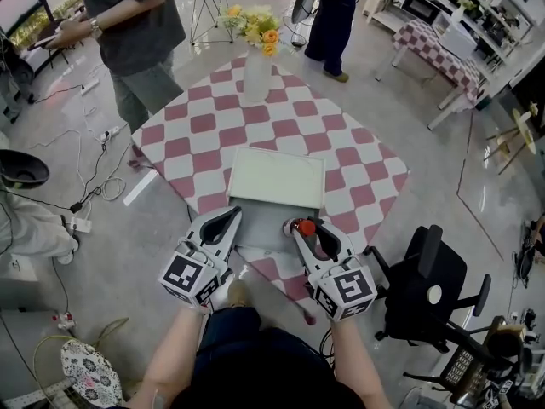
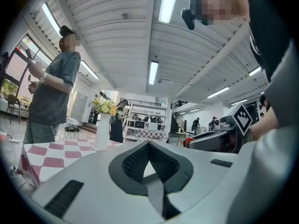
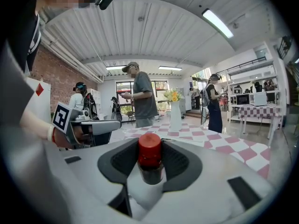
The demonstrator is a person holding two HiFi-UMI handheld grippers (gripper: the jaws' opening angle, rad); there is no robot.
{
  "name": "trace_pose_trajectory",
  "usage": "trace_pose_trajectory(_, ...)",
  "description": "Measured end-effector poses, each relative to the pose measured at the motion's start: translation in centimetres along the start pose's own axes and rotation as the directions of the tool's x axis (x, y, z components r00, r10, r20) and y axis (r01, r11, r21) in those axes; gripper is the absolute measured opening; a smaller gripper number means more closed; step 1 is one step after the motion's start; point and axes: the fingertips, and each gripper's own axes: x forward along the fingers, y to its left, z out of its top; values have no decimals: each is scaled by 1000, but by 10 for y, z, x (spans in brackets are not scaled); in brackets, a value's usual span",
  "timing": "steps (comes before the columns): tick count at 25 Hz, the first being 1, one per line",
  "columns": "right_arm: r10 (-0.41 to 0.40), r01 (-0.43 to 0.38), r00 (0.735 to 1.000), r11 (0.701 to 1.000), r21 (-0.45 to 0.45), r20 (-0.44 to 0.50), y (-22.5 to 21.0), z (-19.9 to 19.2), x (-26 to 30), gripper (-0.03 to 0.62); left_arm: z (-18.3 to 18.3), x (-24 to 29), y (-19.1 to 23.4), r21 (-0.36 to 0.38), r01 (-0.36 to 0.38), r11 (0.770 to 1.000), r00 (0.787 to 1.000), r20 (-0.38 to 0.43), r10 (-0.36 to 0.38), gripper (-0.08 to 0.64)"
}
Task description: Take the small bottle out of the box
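**Small bottle and tongs.** We see only the red cap and dark shoulder of the small bottle [image 3: 150, 157]; its lower body is hidden behind the gripper's white shell. The right gripper [image 1: 301, 223] has its jaws spread wide and pressed on the bottle from both sides, holding it upright.

In the head view the bottle is a mere red dot, just outside the near edge of the pale box [image 1: 278, 177] on the checked tablecloth [image 1: 358, 169]. We cannot tell whether that box is open or lidded.

The left gripper [image 2: 149, 144] has its jaw tips brought together with nothing between them, which the left gripper view shows most plainly.

The gripper views show the vase of yellow flowers [image 3: 175, 110] side-on and a standing person [image 2: 49, 92] up to the cap. The head view cuts that person off at the shoulders.
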Motion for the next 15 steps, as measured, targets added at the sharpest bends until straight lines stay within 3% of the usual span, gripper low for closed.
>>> trace_pose_trajectory(15, 38, -37, 998, 999, -18, 49, 6, 33, -11, 150, 29, -6, -3, 18, -32, 999, 998, 53, 31, 12)
